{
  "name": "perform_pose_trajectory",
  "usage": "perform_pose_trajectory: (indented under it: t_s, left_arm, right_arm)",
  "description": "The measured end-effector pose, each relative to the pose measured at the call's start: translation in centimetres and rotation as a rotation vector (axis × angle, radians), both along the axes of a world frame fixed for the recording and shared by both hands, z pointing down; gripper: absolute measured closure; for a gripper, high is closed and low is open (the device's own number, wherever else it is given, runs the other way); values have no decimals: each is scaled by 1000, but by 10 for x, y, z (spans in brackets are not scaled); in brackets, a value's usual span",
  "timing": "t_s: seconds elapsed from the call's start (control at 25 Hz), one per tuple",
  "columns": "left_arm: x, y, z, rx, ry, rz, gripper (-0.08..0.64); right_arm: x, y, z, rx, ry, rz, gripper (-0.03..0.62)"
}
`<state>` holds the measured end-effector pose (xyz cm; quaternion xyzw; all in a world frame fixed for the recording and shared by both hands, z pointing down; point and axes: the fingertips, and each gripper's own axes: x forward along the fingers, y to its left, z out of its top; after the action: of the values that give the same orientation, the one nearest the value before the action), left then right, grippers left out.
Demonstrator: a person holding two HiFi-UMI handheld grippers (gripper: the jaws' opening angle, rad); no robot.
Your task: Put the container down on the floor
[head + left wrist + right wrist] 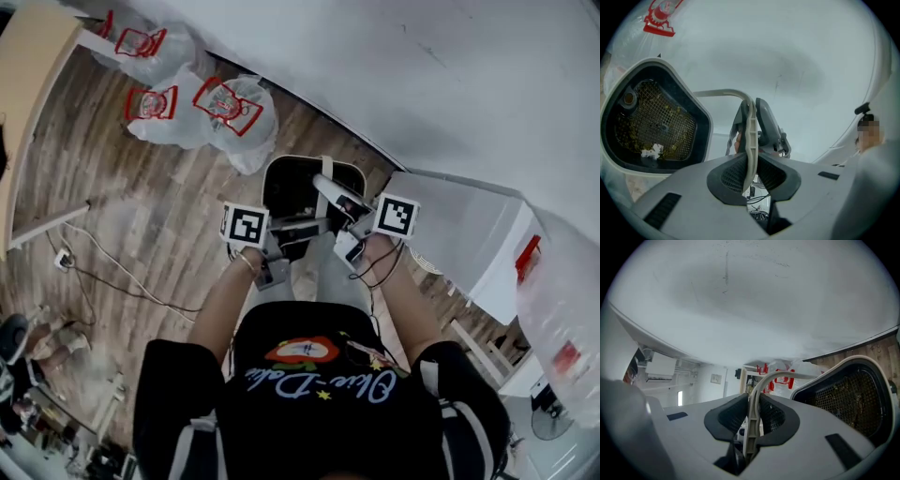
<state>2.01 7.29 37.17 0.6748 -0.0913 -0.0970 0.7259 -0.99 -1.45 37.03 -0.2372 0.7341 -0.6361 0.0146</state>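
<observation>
The left tool (751, 161) and right tool (752, 416) each clamp the thin handle (751, 136) of the container (703, 127). Rigid and likely light, it could swing above the floor (141, 216).

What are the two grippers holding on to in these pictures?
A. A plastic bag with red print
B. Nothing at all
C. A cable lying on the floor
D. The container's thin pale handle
D: in each gripper view the thin pale handle is pinched between the pads, by the left gripper and by the right gripper, with the mesh-lined container beside them.
</observation>
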Motion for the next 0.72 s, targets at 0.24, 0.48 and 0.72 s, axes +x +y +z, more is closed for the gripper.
perform_pose_trajectory:
  t_s: [0.24,0.48,0.72]
  left_arm:
    - [27,-40,56,-32,-6,-87,518]
    - [33,-66,112,-23,-15,-89,518]
    - [31,-87,155,-38,-20,-90,518]
  right_arm:
    - [17,-37,58,-24,-19,-96,528]
    - [23,-62,114,-36,-3,-105,528]
    - [20,-82,160,-63,8,-113,528]
